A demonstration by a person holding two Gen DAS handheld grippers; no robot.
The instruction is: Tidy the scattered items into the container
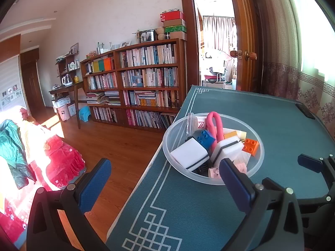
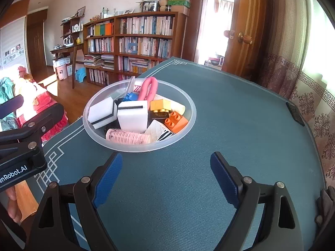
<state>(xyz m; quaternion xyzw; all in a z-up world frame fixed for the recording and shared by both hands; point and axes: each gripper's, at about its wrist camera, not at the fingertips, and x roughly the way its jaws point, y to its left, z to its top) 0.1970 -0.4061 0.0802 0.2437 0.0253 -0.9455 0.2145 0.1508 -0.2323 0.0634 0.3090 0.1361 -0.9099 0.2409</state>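
We see a translucent round plastic bowl [image 2: 189, 113] standing on a teal textured table mat with a white line border [image 2: 230, 125], in the upper middle of the right wrist view and at centre right of the left wrist view. The bowl is full. Two white sponge blocks with black stripes [image 2: 132, 115] lie toward its left side, and a pink looped foam band [image 2: 149, 87] stands up at the back. A blue toy brick [image 1: 206, 137], a yellow toy brick [image 2: 160, 105] and an orange toy brick [image 2: 175, 121] sit among them, with a pink ribbed roller [image 2: 127, 137] lying along the near wall.

Our right gripper [image 2: 165, 175] hangs over bare mat at the bottom of its frame, near the bowl but apart from it, its blue-padded fingers [image 2: 108, 177] spread wide with nothing between them. Our left gripper [image 1: 165, 179] is at the lower part of its frame, fingers likewise spread wide and empty; one pad is over the wooden floor [image 1: 117, 146] past the table edge, the other is in front of the bowl's near rim.

A small black flat object [image 2: 295, 113] lies at the mat's right edge. A wooden bookshelf packed with books [image 2: 134, 39] fills the upper left of both views.
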